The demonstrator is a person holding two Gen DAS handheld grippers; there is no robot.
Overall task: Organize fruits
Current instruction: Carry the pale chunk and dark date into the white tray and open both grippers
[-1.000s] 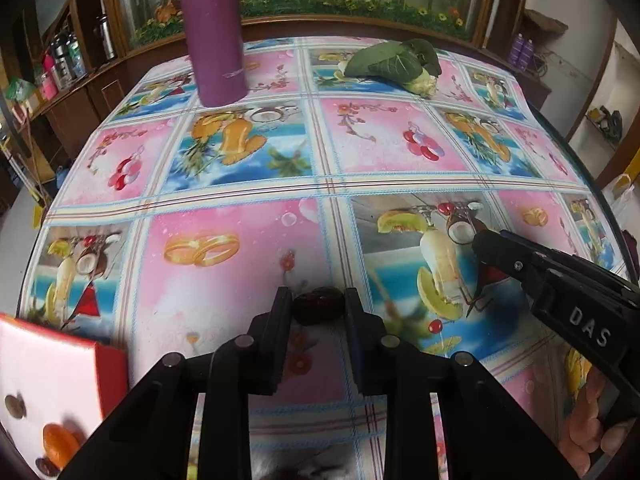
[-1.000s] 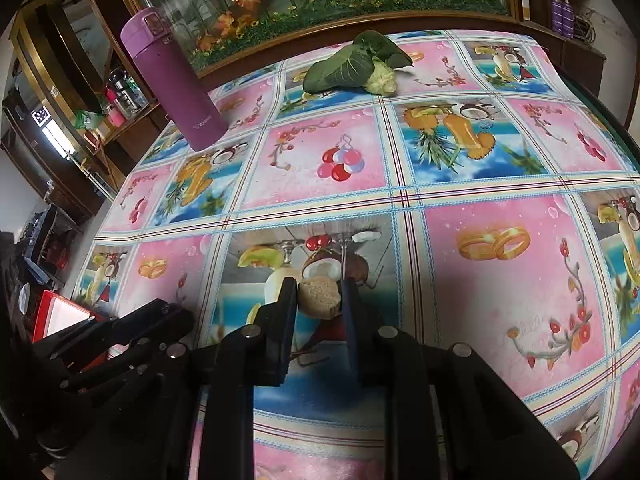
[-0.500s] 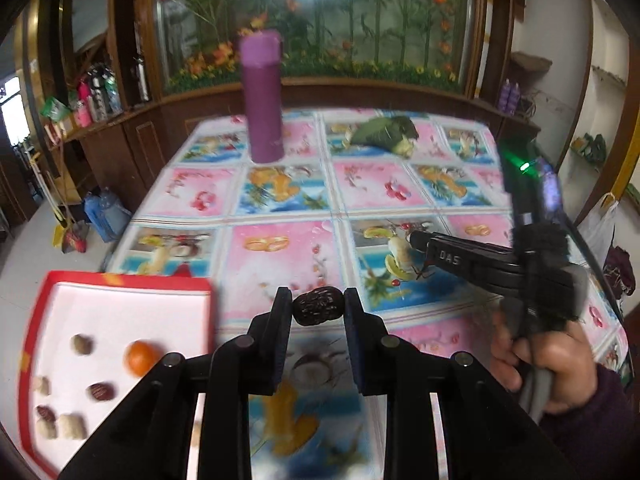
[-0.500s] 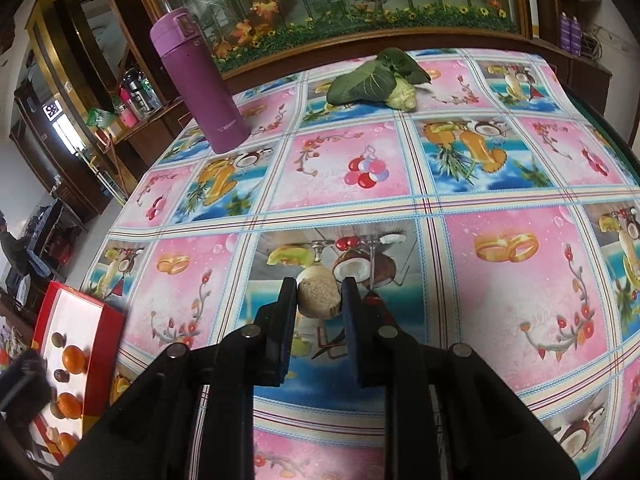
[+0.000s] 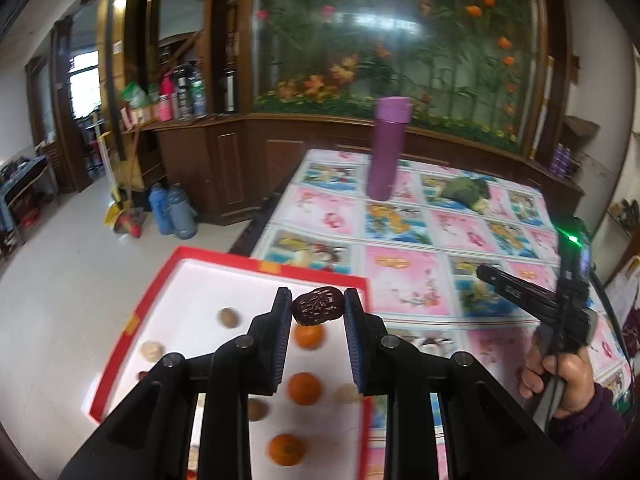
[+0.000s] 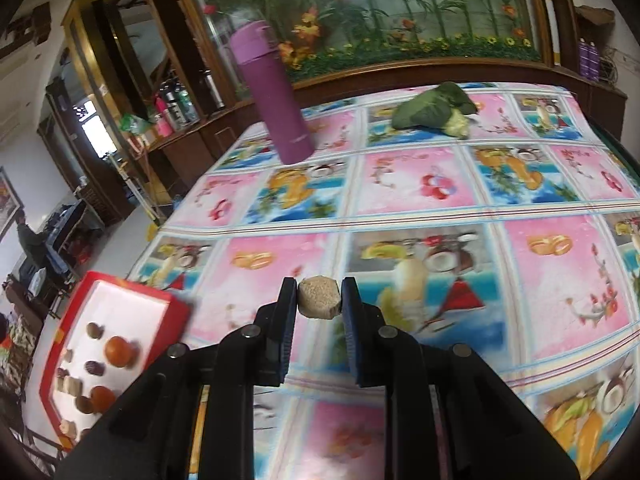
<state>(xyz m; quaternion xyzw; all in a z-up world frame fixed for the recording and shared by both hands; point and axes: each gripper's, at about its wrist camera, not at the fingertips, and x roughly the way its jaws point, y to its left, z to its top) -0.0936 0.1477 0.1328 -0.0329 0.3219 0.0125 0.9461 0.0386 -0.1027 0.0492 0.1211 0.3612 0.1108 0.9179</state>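
Oranges (image 5: 304, 389), three, show in my left view's tray (image 5: 256, 266); the right shows two. Left tongs (image 5: 318, 312) pinch a date (image 5: 318, 306), right tongs (image 6: 319, 299) a beige lump (image 6: 319, 298).

Home dining room, tablecloth (image 6: 440, 184), wooden cabinets (image 5: 224, 168)

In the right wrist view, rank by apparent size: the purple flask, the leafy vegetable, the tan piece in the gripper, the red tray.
1. red tray
2. purple flask
3. leafy vegetable
4. tan piece, smallest though nearest the camera

Tray over flask is unsure: the tray is cut off and nearer.
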